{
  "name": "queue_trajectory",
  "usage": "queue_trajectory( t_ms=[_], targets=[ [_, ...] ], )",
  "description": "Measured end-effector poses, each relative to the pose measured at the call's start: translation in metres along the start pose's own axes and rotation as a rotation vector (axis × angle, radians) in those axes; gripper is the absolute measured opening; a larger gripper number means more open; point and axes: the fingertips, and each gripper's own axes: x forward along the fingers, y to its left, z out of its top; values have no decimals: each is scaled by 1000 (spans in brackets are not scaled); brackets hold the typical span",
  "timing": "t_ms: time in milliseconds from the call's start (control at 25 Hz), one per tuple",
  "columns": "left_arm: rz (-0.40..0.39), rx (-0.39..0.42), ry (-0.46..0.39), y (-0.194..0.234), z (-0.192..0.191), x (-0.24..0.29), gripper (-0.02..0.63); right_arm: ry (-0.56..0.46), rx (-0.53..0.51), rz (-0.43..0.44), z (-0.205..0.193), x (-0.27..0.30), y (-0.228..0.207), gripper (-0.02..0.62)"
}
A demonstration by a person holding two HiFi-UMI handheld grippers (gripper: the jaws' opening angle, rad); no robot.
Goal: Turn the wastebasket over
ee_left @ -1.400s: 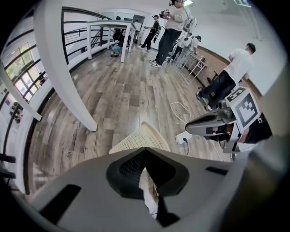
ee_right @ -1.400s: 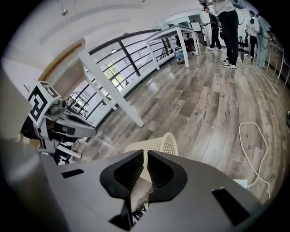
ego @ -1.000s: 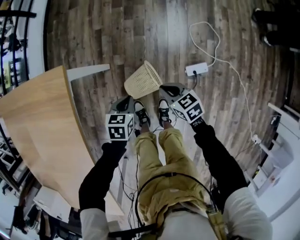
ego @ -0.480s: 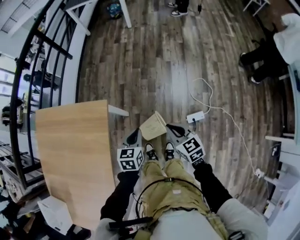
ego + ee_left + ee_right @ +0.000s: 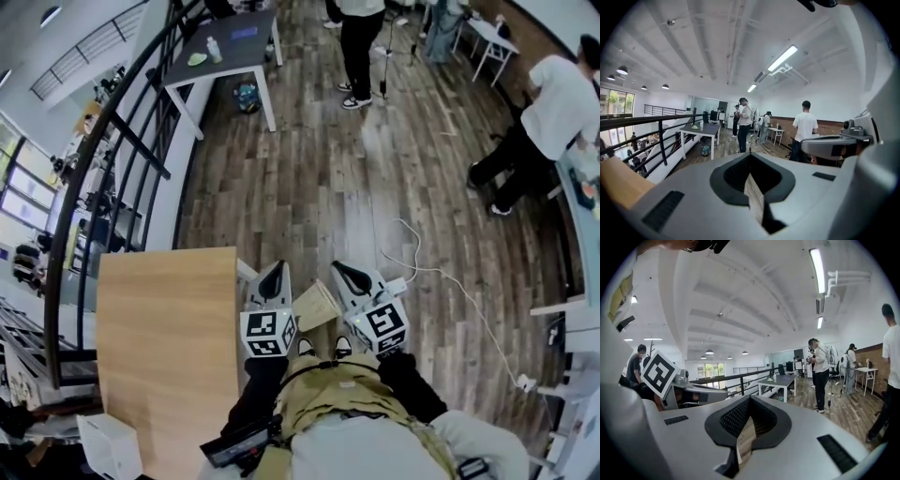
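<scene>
In the head view the beige lattice wastebasket (image 5: 316,305) rests on the wood floor just ahead of the person's shoes, partly hidden between the two grippers. I cannot tell which way up it stands. My left gripper (image 5: 275,272) is held high above it on its left, jaws shut and empty. My right gripper (image 5: 343,273) is level with it on the basket's right, also shut with nothing held. In the left gripper view (image 5: 750,157) and the right gripper view (image 5: 749,401) the jaws point out across the room, and the basket is out of sight.
A light wooden table (image 5: 164,347) stands close on the left. A white power strip (image 5: 397,284) and its cable lie on the floor to the right. Farther off are a black railing (image 5: 122,141), a grey table (image 5: 230,42) and standing people (image 5: 361,37).
Both grippers have risen from floor level beside the basket to well above it and now point out across the room. The basket stays on the floor and looks smaller.
</scene>
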Motion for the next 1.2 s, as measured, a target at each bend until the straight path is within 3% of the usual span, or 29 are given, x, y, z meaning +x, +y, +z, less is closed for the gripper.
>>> queue_trajectory(
  t_ms=[200,440,1200],
  targets=[
    [11,30,-127,-8,52,-14,0,-91,-57,-40,55,-6,1,21],
    [21,49,-181,-12,82,-16,2,-192,-103,-46,97,-2,13,21],
    [8,41,-278,-11,110,-20,1,-261,-162,-20,129,11,24,21]
  ],
)
